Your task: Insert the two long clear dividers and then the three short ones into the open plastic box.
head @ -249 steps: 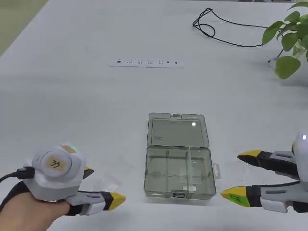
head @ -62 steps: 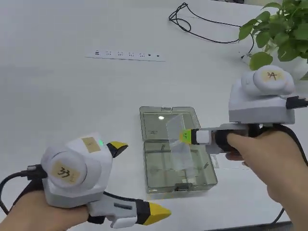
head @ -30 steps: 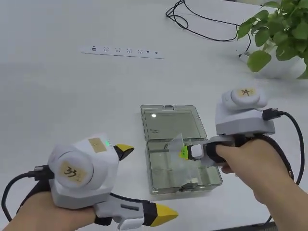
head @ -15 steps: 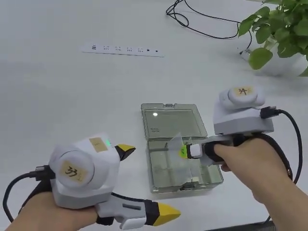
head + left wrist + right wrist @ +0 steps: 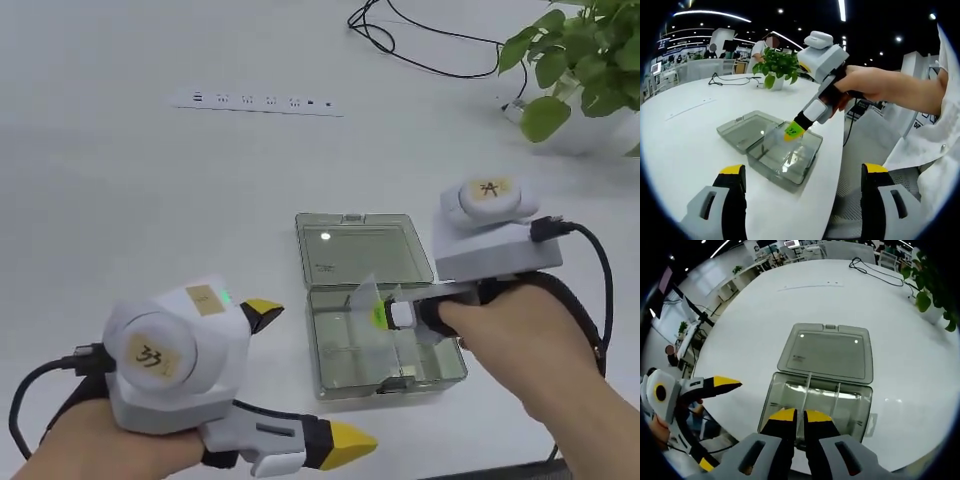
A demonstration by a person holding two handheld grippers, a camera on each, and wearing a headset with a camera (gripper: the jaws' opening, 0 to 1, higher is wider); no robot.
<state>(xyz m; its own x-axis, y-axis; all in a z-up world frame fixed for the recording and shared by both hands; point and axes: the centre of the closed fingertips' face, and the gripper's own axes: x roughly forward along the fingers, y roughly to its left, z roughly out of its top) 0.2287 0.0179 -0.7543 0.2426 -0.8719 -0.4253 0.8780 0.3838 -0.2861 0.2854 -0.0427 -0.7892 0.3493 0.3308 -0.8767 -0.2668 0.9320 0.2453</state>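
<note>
The open plastic box [image 5: 318, 345] sat near the table's [image 5: 150, 200] front edge, its lid [image 5: 365, 245] laid flat behind the tray. The right gripper [image 5: 383, 315] had its jaws pinched together on a clear divider [image 5: 362, 300], holding it on edge and somewhat tilted over the middle of the tray. I couldn't tell whether it had found its slots. Another divider [image 5: 837, 392] stood in the tray already, just to the right of the held one. The left gripper [image 5: 303, 375] hovered off the box's left side, jaws wide apart, holding nothing. By my reckoning the job was at an early stage, with one piece seated, a second going in, and the rest to come.
</note>
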